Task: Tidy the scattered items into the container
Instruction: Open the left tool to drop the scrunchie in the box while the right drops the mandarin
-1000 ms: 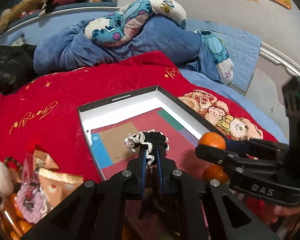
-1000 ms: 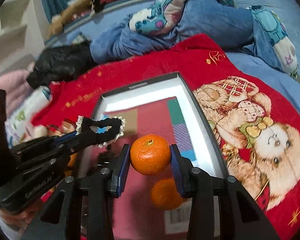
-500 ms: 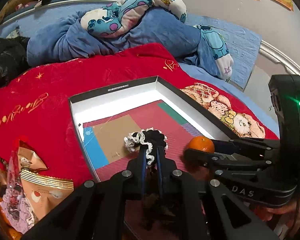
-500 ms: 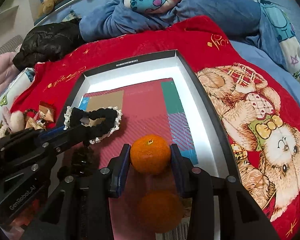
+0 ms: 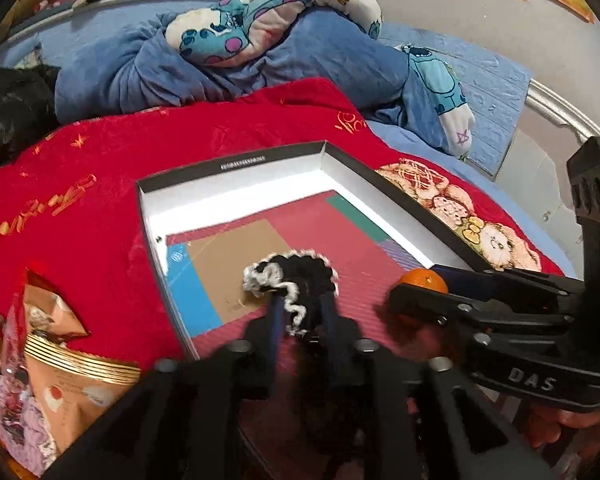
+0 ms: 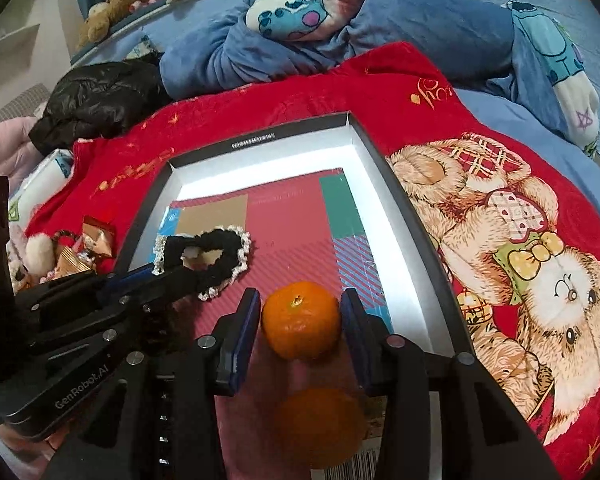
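A shallow black-rimmed box (image 5: 240, 166) (image 6: 256, 144) with a coloured sheet on its floor lies on a red blanket. My left gripper (image 5: 300, 304) (image 6: 172, 268) is low inside it and its jaws are opening. A black scrunchie with white lace (image 5: 296, 276) (image 6: 220, 256) rests on the box floor between and ahead of the fingers. My right gripper (image 6: 300, 296) (image 5: 420, 292) is opening too. A mandarin (image 6: 300, 320) (image 5: 424, 280) sits between its blue pads, with a gap at the left pad. A second mandarin (image 6: 320, 428), blurred, lies in the box under that gripper.
Snack packets (image 5: 60, 364) (image 6: 92, 240) and fluffy items lie on the red blanket (image 5: 80, 240) left of the box. A blue duvet with a cartoon pillow (image 5: 260, 20) and a black jacket (image 6: 100, 100) are piled behind. A hand (image 5: 560, 424) holds the right gripper.
Both grippers have sunk lower into the box. The left jaws have parted from the scrunchie, and the right jaws have parted around the mandarin, which now rests lower.
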